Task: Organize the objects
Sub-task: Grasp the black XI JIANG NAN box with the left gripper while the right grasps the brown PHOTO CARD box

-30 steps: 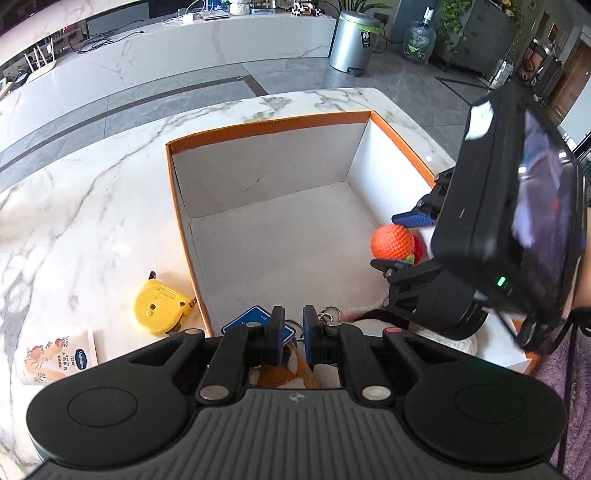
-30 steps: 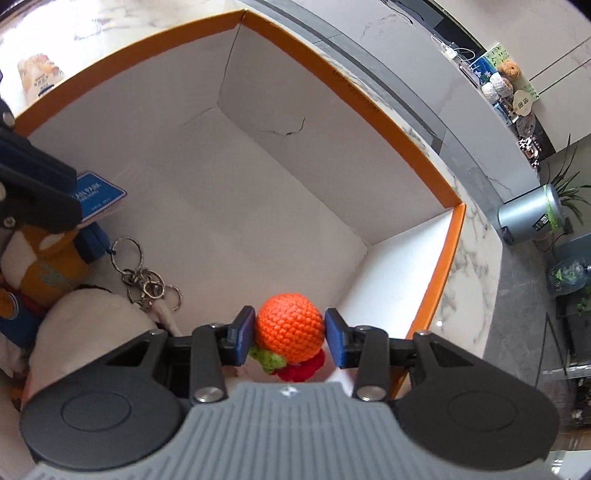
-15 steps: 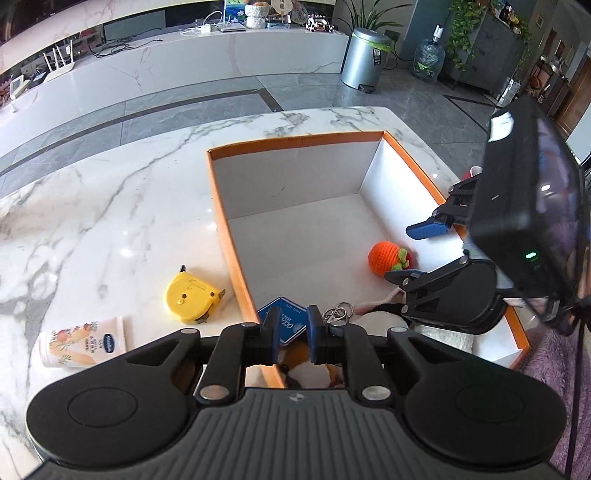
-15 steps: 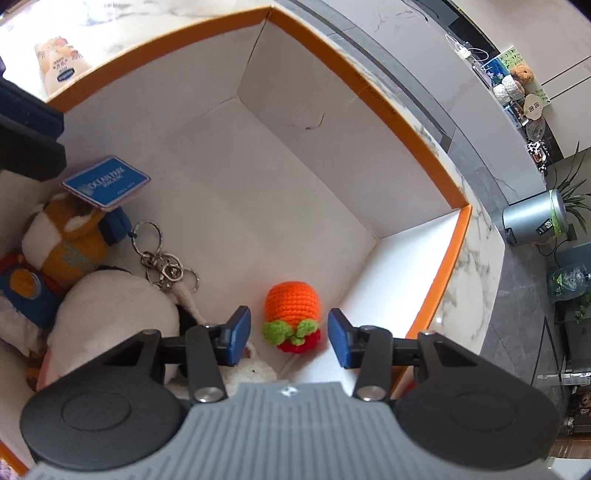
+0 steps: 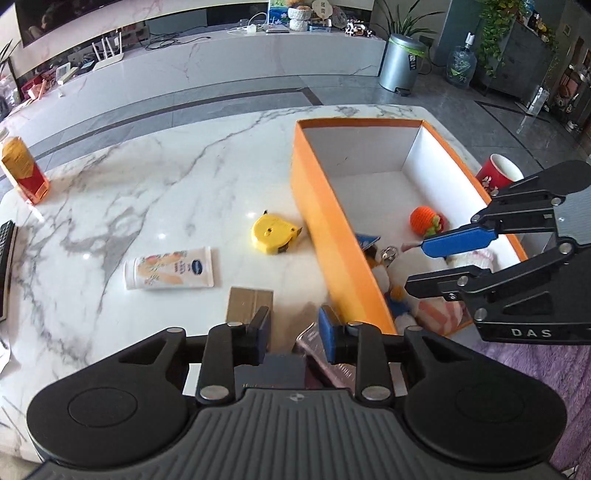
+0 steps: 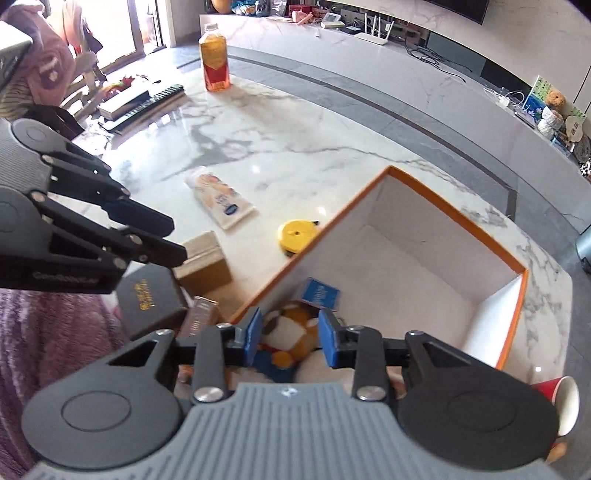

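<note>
The left gripper [image 5: 293,330] hangs over the counter [image 5: 166,184] beside the orange box [image 5: 332,236], its jaws just opened, apart and empty. The right gripper [image 6: 290,341] hovers above the box's near end, its jaws just narrowed but still apart, gripping nothing. The crocheted orange [image 5: 424,220] lies on the box floor near the plush toys [image 6: 291,325]. A yellow tape measure [image 5: 272,235] and a cream tube [image 5: 170,268] lie on the counter outside the box.

Beyond the fingers, grey tiled floor [image 5: 229,107], a long marble counter [image 5: 221,62], steel bin [image 5: 402,61], potted plants [image 5: 502,33].
</note>
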Demonstrator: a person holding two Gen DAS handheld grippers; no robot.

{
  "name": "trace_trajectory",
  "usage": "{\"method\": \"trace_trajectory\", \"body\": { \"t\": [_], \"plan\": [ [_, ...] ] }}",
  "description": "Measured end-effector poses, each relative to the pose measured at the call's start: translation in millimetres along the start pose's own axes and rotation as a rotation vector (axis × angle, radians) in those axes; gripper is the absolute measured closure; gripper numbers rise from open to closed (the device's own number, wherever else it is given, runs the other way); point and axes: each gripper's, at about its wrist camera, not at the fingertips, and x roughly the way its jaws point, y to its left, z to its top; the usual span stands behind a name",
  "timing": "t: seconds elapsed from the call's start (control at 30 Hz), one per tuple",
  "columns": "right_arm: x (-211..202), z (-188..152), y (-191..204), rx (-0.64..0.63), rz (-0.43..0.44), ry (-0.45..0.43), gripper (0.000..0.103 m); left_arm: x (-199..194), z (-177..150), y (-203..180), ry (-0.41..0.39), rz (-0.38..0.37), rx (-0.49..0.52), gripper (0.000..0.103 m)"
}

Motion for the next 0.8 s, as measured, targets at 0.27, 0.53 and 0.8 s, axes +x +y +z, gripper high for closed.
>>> {"method": "trace_trajectory", "body": {
  "t": [0.27,0.53,0.8],
  "plan": [
    [14.7,-33.6,48.2,0.125,0.098,-0.029,0.071,10.9,-50.1,5.9,0.027,0.064,-0.012,0.035],
    [20.0,-57.5,67.0,0.188,0.096,-0.046,0.069,31.5,-67.6,3.8,0.053,0.116,0.036,0.022],
    [52.8,-72.0,54.8,0.283,0.072,0.022,0.069,49.9,-64.7,4.6,0.083,0.092,0.029,0.02]
  ]
}}
